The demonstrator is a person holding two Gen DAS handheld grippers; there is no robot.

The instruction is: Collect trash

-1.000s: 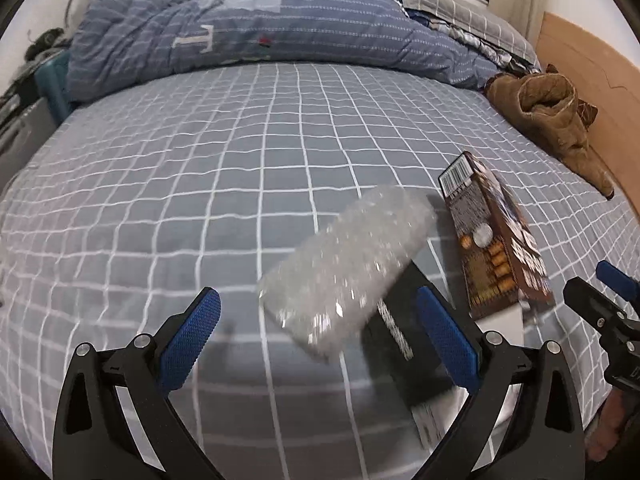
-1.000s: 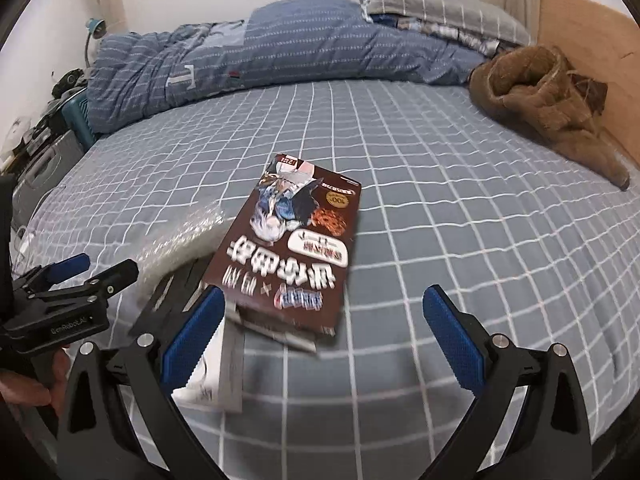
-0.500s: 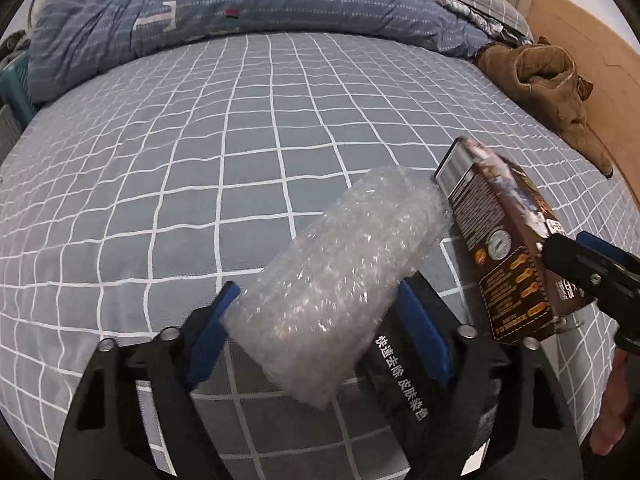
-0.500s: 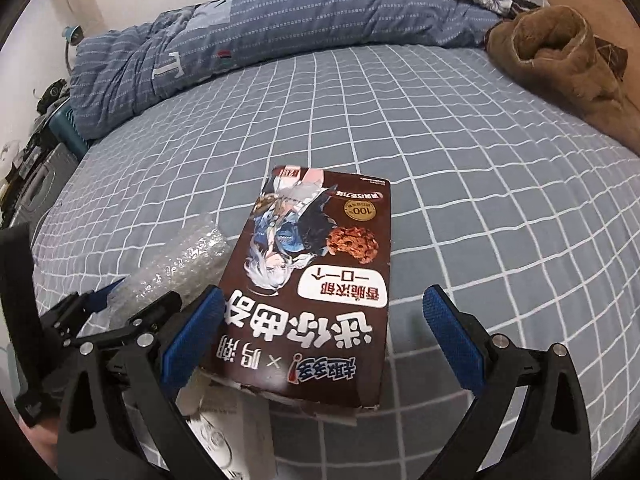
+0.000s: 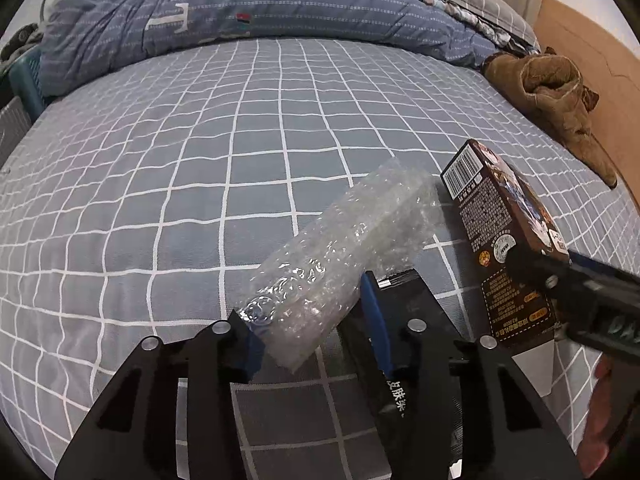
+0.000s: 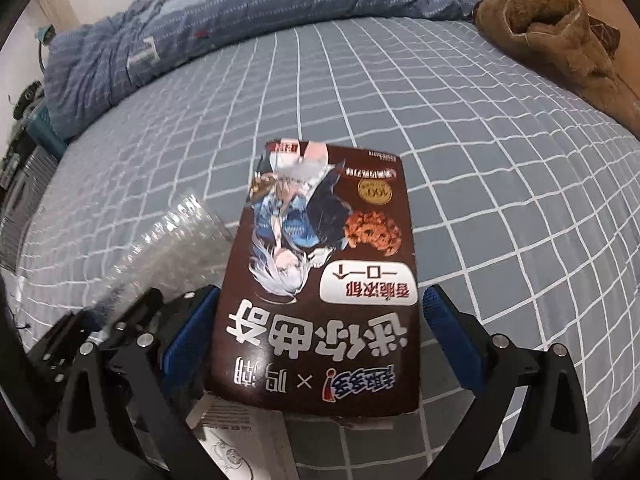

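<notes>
A roll of clear bubble wrap (image 5: 344, 248) lies on the checked bed sheet (image 5: 200, 160). My left gripper (image 5: 312, 336) is closing on its near end, and both blue pads touch it. A brown cookie box (image 6: 320, 280) lies just right of it, resting on a white printed paper (image 6: 240, 440). My right gripper (image 6: 320, 328) stands open astride the box's near half, its pads beside the long edges. A black packet (image 5: 404, 300) with white print lies under the left gripper's right finger. In the left wrist view the right gripper (image 5: 592, 292) sits over the box (image 5: 500, 232).
A rumpled blue striped duvet (image 5: 240, 8) and a pillow fill the far end of the bed. A brown fleece-lined garment (image 5: 552, 92) lies at the right by the wooden headboard (image 5: 580, 32). A person's hand (image 5: 604, 392) shows at the lower right.
The left jaws have narrowed from wide apart to pinching the bubble wrap. The right gripper has moved forward and down until the cookie box lies between its fingers.
</notes>
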